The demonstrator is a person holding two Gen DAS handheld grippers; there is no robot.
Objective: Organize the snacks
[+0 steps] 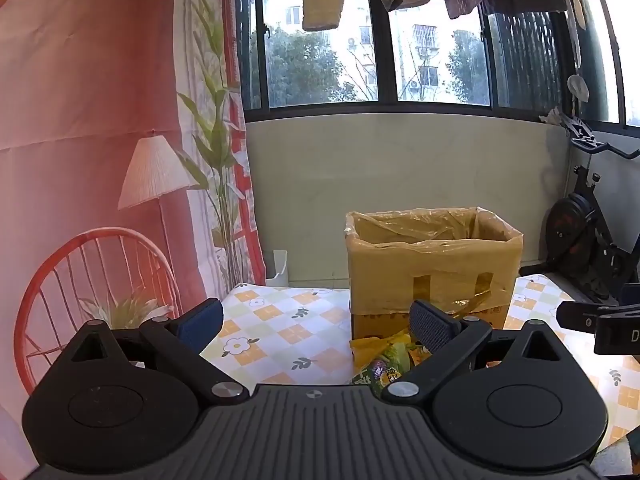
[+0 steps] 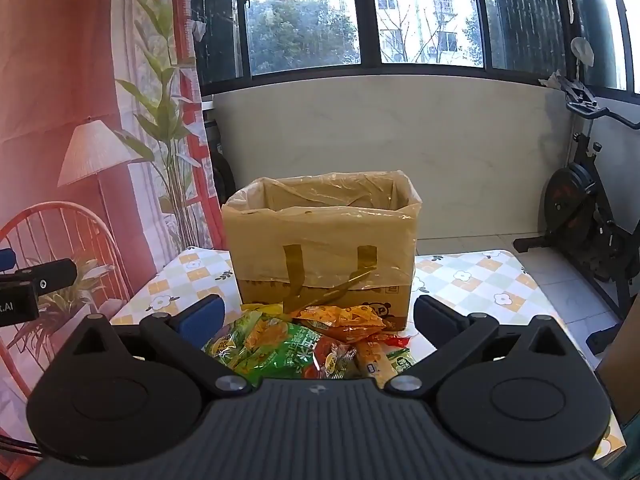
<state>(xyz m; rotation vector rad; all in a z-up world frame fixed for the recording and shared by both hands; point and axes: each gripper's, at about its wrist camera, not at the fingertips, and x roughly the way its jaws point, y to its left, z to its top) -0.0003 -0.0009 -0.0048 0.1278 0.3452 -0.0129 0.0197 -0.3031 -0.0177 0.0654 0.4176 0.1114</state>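
A cardboard box (image 2: 324, 248) lined with clear plastic stands open on the checked tablecloth (image 2: 472, 280); it also shows in the left wrist view (image 1: 432, 264). A pile of green, orange and yellow snack packets (image 2: 304, 344) lies in front of the box, partly seen in the left wrist view (image 1: 384, 364). My right gripper (image 2: 320, 320) is open and empty, hovering just short of the pile. My left gripper (image 1: 316, 324) is open and empty, left of the pile, above the cloth (image 1: 280, 320). The box's inside is hidden.
A printed backdrop (image 2: 80, 140) with a chair and lamp hangs close on the left. An exercise bike (image 2: 588, 208) stands on the floor to the right. The window wall (image 2: 400, 140) lies behind the table. The right gripper's body (image 1: 600, 320) shows at the left view's right edge.
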